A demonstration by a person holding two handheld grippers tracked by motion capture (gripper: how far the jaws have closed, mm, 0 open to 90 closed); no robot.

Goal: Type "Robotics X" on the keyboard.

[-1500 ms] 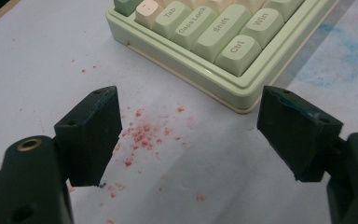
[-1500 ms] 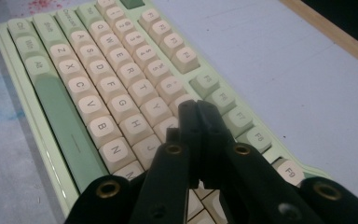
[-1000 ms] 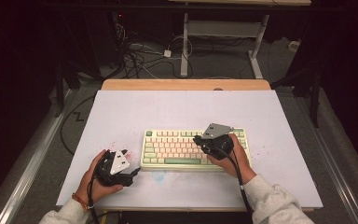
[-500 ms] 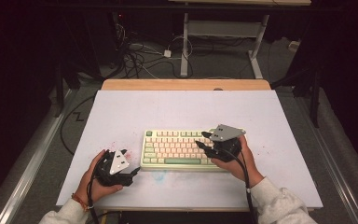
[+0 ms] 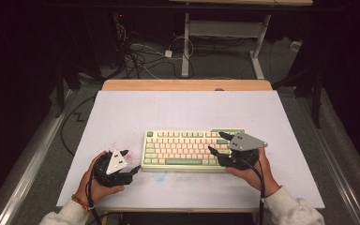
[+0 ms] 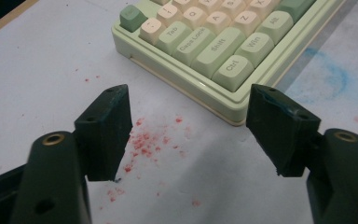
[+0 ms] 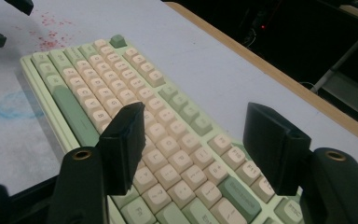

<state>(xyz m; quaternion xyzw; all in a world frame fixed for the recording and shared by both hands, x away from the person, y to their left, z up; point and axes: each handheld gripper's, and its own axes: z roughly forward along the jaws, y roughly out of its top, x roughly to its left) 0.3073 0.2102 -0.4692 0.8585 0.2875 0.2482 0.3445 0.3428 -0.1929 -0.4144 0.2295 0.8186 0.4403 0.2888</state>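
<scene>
A pale green keyboard [image 5: 183,151] with cream and green keys lies on the white table [image 5: 183,110], near its front. My left gripper [image 5: 131,160] rests on the table just off the keyboard's left end, pointing at the near-left corner [image 6: 214,51]. Its jaws [image 6: 189,107] stand open with only bare table between them, having just closed a little. My right gripper [image 5: 218,143] hovers over the keyboard's right end, and its jaws [image 7: 196,116] have just been opening. Nothing is gripped; keys [image 7: 121,88] lie beneath them.
Red specks [image 6: 144,142] dot the table by the left gripper and a blue smear [image 5: 161,176] marks it before the keyboard. A wooden strip [image 5: 187,85] edges the far side. Cables [image 5: 140,54] and desk legs [image 5: 185,47] lie on the floor beyond.
My right gripper has slid rightward along the keyboard toward its right end, and its jaws have gone from shut to open. The left hand has stayed where it was.
</scene>
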